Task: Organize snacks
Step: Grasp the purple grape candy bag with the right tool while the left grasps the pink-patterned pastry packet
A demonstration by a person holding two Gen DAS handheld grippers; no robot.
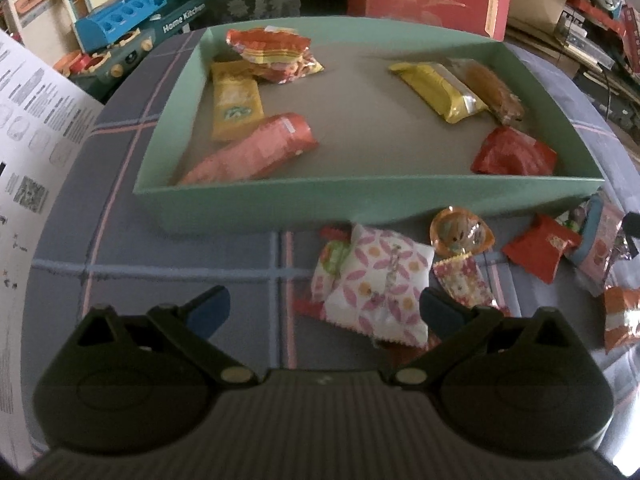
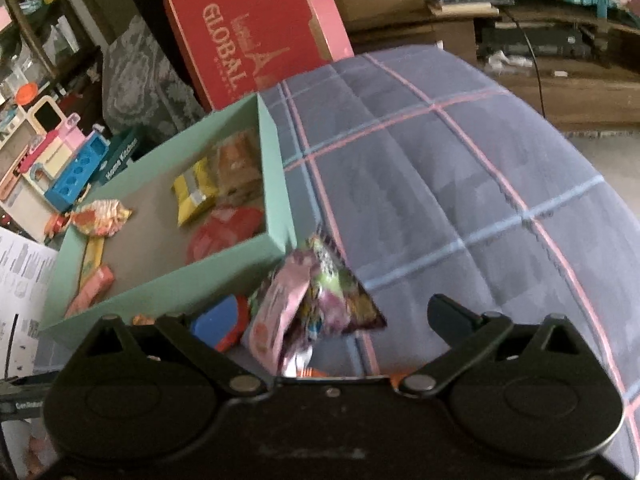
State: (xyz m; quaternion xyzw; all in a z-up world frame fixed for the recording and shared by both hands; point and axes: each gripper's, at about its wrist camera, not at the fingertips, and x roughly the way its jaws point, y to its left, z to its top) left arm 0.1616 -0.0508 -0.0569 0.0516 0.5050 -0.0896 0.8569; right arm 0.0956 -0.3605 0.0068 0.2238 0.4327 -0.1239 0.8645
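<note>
A shallow green box sits on a blue plaid cloth and serves as the landmark for everything else. Inside it, near its left wall, lie a yellow packet, a long pink packet and a crinkled orange-and-yellow packet toward the far corner. Near the right wall lie a yellow bar, a brown snack beside it and a red packet at the near right corner.

Just outside the box's near wall, loose snacks rest on the cloth: a white pouch with pink petals, a round orange candy, a small floral packet and a red square packet.

The left gripper hovers in front of the box, its fingers spread wide, with the petal pouch lying between them but not pressed.

The right gripper is at the box's near right corner, fingers spread wide, above a pink-and-purple foil packet that neither finger visibly presses.
</note>
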